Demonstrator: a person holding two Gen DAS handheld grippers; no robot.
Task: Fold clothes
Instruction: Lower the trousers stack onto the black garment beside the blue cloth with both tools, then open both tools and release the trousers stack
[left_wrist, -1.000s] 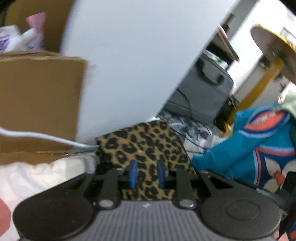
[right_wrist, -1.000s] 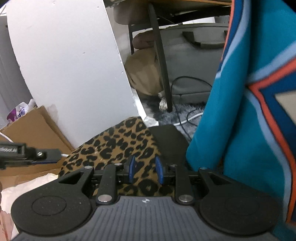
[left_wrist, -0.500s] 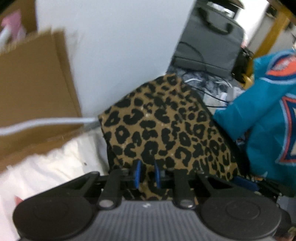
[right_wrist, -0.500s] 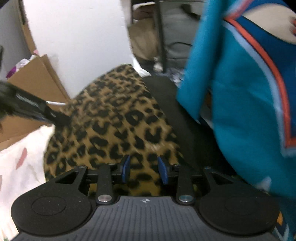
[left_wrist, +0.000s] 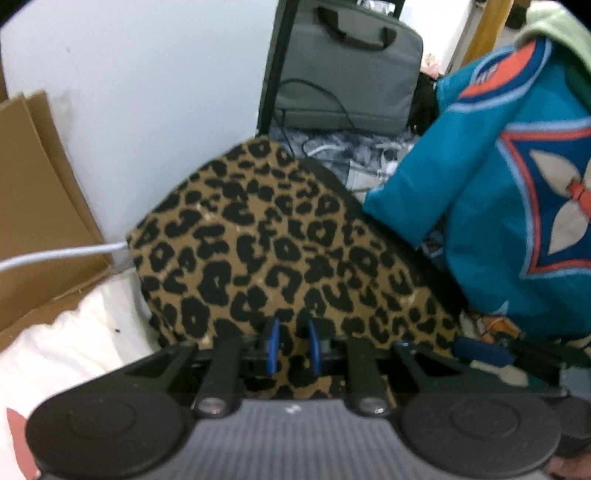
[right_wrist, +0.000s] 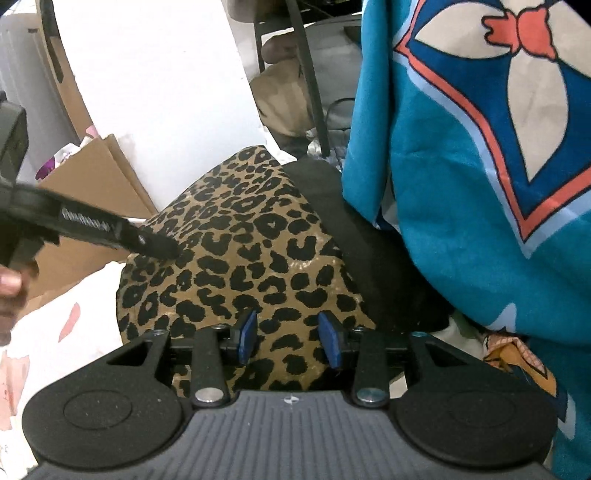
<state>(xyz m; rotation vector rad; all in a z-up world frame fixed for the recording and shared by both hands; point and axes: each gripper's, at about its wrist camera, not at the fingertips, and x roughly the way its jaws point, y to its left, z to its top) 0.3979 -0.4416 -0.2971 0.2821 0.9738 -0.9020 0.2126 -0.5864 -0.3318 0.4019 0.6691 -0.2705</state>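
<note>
Between the white board (left_wrist: 147, 92) and the hanging teal printed garment (left_wrist: 517, 184) lies the leopard-print garment (left_wrist: 280, 251), folded over on the pale bedding (left_wrist: 74, 350) — presumably so it lies flat for the next fold. At its near hem the left gripper (left_wrist: 291, 349) has its blue fingers close together with cloth between them; whether they pinch it I cannot tell. The right gripper (right_wrist: 290, 338) has just been widening, fingers apart over the cloth — likely letting the edge go.
</note>
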